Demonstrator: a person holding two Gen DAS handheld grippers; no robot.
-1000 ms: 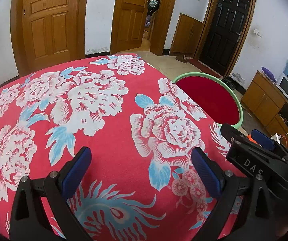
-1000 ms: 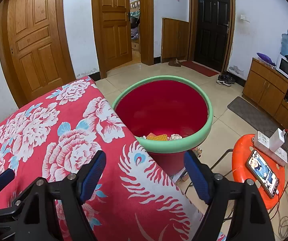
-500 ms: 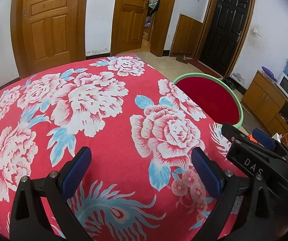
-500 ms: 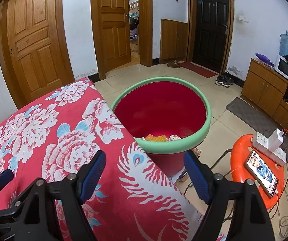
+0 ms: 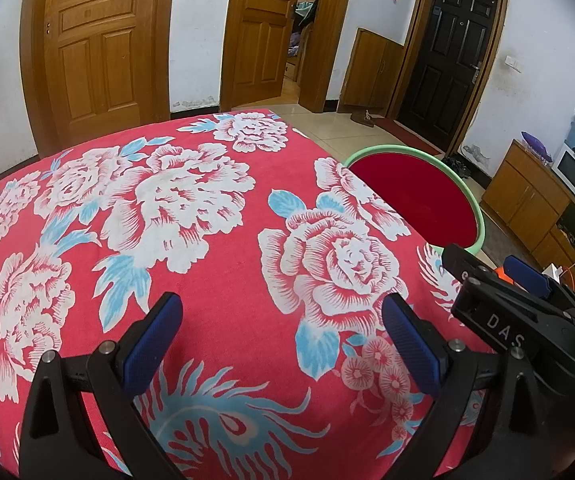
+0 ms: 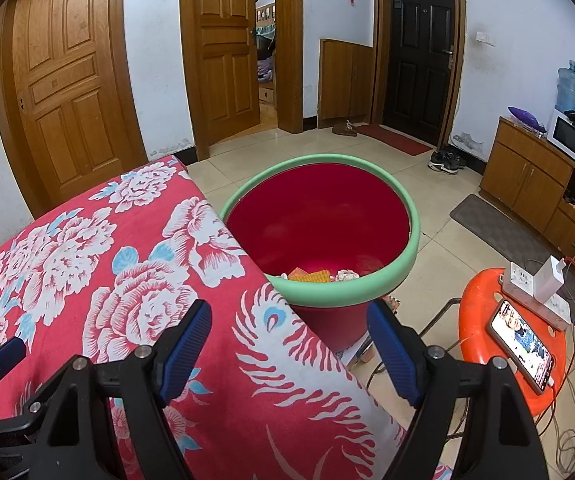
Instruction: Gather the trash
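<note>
A red bin with a green rim (image 6: 403, 276) stands on the floor against the table's right edge; it also shows in the left wrist view (image 5: 475, 212). Several scraps of trash (image 6: 319, 276) lie at its bottom, orange, yellow and white. My right gripper (image 6: 289, 354) hovers open over the table corner just short of the bin, nothing between its blue pads. My left gripper (image 5: 281, 338) is open over the flowered red tablecloth (image 5: 215, 216), also holding nothing. The right gripper's body (image 5: 519, 316) appears at the right of the left wrist view.
An orange stool (image 6: 475, 312) right of the bin carries a phone (image 6: 523, 348), a power strip and a charger with cables. Wooden doors, a dark door, a low cabinet (image 6: 527, 176) with a microwave, shoes and mats line the tiled floor.
</note>
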